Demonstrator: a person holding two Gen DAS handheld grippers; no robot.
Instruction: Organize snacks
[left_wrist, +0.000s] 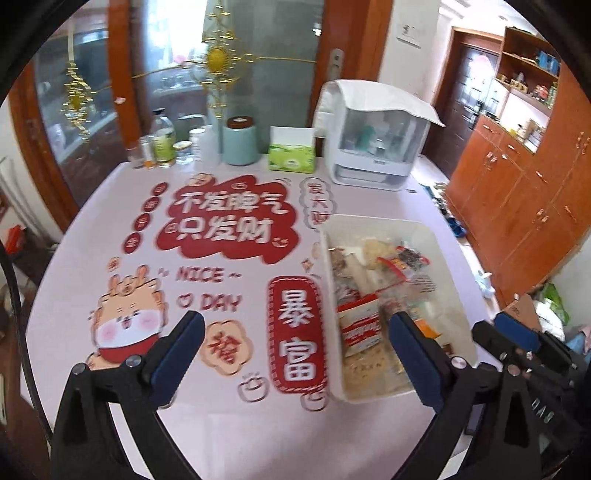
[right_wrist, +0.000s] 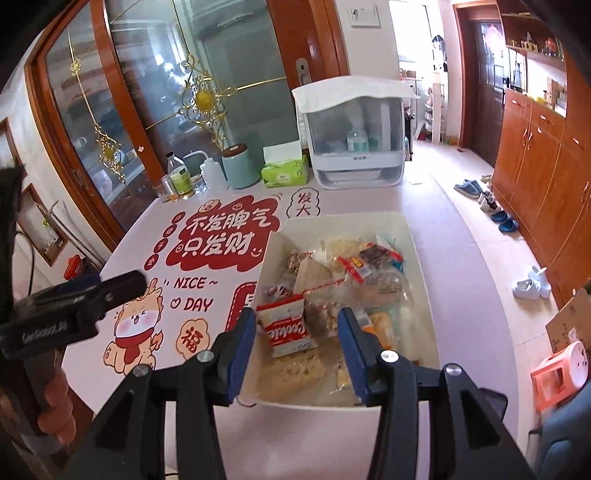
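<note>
Both claws are empty: the left gripper (left_wrist: 295, 354) gapes wide, the right gripper (right_wrist: 297, 341) half open above the bin (right_wrist: 417, 258). Best to lower squarely onto 1 packet, the cookie bag (right_wrist: 286, 326).

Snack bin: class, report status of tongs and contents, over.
Left tongs open, empty. Right tongs open over white plastic snack bin. Red-and-white cookie packet on top. Nothing blocking.

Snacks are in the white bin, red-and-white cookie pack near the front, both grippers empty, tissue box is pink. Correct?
One error: the tissue box is green, as the right wrist view shows. The rest holds: snacks in the white bin, cookie pack near the front, left gripper and right gripper empty.
</note>
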